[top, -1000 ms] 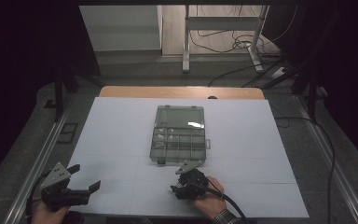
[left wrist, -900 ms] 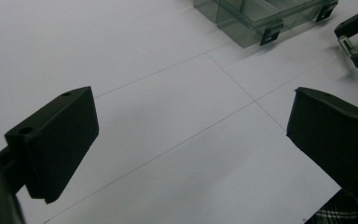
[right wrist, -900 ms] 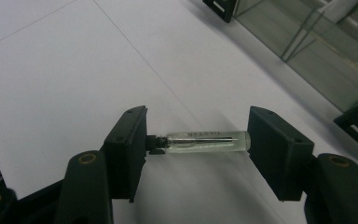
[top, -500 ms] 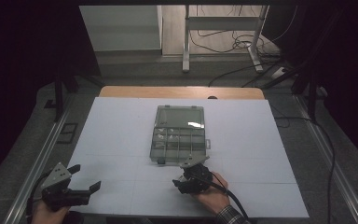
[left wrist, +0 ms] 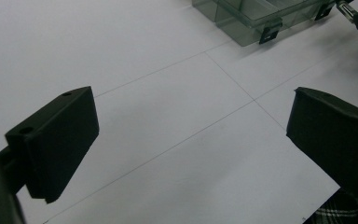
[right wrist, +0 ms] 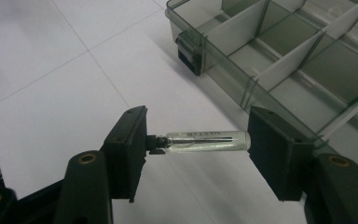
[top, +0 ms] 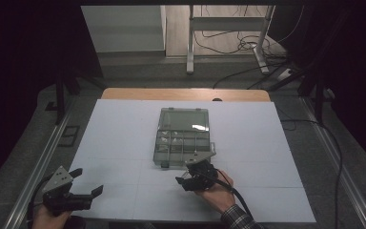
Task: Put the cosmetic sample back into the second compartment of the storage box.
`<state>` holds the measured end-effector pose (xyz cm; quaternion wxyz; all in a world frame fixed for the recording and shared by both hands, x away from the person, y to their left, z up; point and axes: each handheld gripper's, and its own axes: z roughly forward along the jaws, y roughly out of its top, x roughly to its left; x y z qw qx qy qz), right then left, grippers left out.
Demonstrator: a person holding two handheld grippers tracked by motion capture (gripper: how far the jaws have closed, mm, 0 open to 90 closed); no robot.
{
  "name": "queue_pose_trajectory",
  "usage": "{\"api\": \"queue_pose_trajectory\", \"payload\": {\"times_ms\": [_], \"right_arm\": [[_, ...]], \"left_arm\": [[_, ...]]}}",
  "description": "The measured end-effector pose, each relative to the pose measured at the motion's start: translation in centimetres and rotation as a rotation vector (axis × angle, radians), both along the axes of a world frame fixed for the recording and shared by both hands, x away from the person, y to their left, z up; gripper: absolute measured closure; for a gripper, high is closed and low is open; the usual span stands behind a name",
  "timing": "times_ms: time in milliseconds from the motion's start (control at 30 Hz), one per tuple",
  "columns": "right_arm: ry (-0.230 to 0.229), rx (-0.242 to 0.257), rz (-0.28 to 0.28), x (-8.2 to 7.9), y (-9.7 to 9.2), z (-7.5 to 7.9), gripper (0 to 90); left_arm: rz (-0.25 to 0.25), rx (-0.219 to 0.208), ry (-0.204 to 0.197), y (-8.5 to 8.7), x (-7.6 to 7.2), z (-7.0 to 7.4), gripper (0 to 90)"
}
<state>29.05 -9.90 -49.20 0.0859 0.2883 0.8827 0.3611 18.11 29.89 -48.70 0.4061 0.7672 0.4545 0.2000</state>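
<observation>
Glass tube (right wrist: 207, 140), small and clear with a dark metal tip at one end and fine print along its side, is the thing in hand. In the high view the right hand-held gripper (top: 196, 177) sits just in front of the near edge of the smoke-grey clear plastic compartment box (top: 183, 138), whose lid lies open and flat toward the far side of the white-covered table (top: 124, 133). Against the pictures from a second ago, this gripper has crept a little nearer the box and lifted slightly; the box itself has not shifted. The left hand-held gripper (top: 86, 188) rests at the table's near left corner, where it was before, well apart from the box.

In the left gripper view its two black jaws stand wide apart over bare white surface, nothing between them, with a corner of the box and its latch far off at the top.

In the right gripper view the jaws are clamped on the tube end to end, holding it level above the table, just beside the box's front wall and its empty divided compartments. The small lift toward the box suggests the tube is about to be carried over the wall and set into one of the near compartments.
</observation>
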Motion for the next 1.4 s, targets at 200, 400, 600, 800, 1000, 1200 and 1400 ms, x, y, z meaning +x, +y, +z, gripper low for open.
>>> {"api": "queue_pose_trajectory", "payload": {"times_ms": [200,400,600,800,1000,1200,1400], "right_arm": [[0.002,0.009,-0.001,0.6,0.0,0.2,39.6],[-0.007,0.019,-0.004,1.4,0.2,0.7,39.6],[-0.016,0.021,-0.003,2.3,0.4,0.9,39.6],[-0.025,0.016,-0.007,3.0,0.5,0.9,39.6],[-0.027,0.015,-0.016,4.0,0.7,0.8,39.6],[-0.033,0.013,-0.024,4.8,0.9,0.7,39.6],[-0.032,0.031,-0.029,5.9,1.3,0.7,39.5]], "left_arm": [[-0.002,0.003,0.001,0.0,0.0,0.0,2.7],[-0.003,0.003,0.003,0.0,0.0,0.0,2.8],[-0.004,0.006,0.003,0.0,0.0,0.0,2.9],[-0.004,0.006,0.003,0.0,0.0,0.0,2.9],[-0.005,0.008,0.005,-0.1,0.1,0.0,2.9],[-0.006,0.008,0.006,-0.1,0.1,0.0,2.9],[-0.006,0.007,0.007,0.0,0.1,0.0,3.0]]}}
